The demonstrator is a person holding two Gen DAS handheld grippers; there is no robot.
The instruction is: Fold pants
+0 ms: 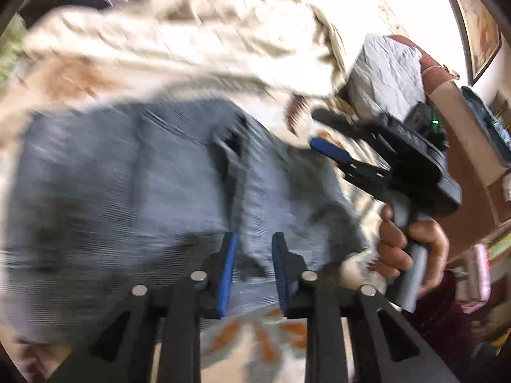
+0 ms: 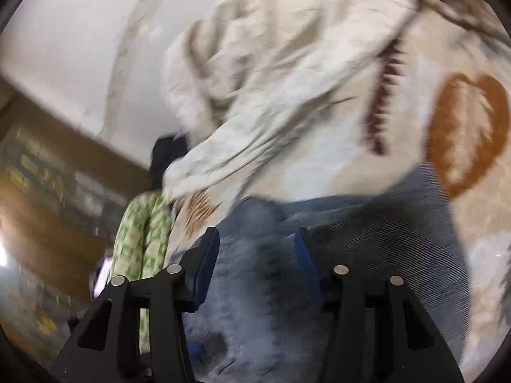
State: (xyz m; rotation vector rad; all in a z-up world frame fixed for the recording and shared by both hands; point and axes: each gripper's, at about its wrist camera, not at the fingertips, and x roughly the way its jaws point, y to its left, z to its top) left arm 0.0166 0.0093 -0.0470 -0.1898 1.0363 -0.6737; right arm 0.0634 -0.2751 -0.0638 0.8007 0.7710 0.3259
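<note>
The left gripper hangs released just over the near edge of the jeans, jaws parted with no cloth between them. The right gripper is likewise slack and empty above the same denim; in the left view it shows at the far side, gripped by a hand. Both seem poised to take hold of an edge for a fold, which would explain the tilt toward the fabric. The jeans lie spread on a leaf-print sheet. Beyond them sits a rumpled cream garment, probably pushed aside to leave room. Heavy blur hides which part of the jeans faces each gripper.
</note>
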